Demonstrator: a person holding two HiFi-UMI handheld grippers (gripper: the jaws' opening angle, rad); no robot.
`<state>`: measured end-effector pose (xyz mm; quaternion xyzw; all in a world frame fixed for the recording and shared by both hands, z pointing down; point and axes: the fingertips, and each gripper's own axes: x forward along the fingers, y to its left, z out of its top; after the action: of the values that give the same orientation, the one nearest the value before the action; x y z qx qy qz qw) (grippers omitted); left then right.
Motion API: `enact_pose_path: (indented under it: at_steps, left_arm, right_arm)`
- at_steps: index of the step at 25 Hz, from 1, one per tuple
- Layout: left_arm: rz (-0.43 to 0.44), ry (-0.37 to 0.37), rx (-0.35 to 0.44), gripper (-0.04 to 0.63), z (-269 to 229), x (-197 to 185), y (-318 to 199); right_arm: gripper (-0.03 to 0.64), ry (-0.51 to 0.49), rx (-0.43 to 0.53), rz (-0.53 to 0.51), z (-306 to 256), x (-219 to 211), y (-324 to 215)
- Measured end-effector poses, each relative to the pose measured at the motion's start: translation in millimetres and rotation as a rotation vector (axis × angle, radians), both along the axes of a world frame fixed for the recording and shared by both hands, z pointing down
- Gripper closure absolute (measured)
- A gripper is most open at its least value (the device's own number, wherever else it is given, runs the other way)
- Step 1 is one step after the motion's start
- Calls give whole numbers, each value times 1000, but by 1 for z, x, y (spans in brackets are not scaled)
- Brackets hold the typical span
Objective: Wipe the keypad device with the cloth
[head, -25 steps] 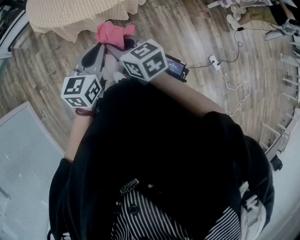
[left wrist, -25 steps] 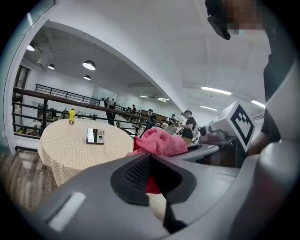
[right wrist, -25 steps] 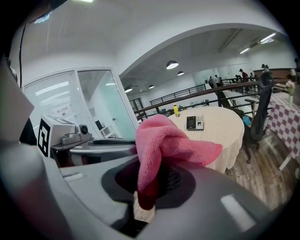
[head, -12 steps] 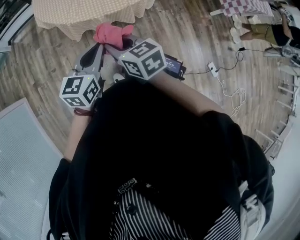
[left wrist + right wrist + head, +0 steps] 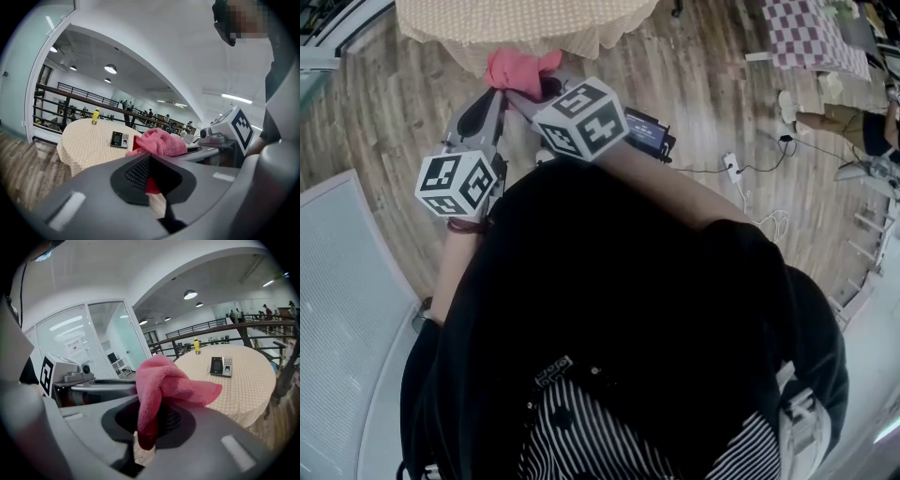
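Observation:
The pink cloth is bunched where both grippers' tips meet, in front of the person's chest. My right gripper is shut on the cloth, which drapes out over its jaws. My left gripper comes in from the left, and a red fold of the cloth sits in its narrow jaw gap. The keypad device lies flat on a round table with a cream dotted tablecloth, well ahead of both grippers. The left gripper view also shows the keypad device.
A yellow bottle stands at the table's far side. On the wooden floor to the right lie a power strip and loose white cables. A pale ribbed panel fills the left. A checked table stands at top right.
The round table has moved nearer and further right in the head view. Both grippers stay together on the cloth, hardly shifted against the body.

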<state>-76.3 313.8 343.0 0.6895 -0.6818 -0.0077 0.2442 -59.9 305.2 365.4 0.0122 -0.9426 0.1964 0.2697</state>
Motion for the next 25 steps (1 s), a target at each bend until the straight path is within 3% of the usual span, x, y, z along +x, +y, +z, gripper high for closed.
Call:
enact_pose_path:
  at_steps: [6, 13, 25]
  left_arm:
    - [-20, -11, -15, 592, 12, -22, -18]
    - [-29, -24, -37, 592, 11, -46, -124]
    - [-42, -60, -91, 592, -8, -72, -226]
  right_arm:
    - [555, 10, -15, -22, 12, -22, -18]
    - [555, 0, -35, -42, 13, -48, -124]
    - [554, -28, -85, -74, -3, -80, -229]
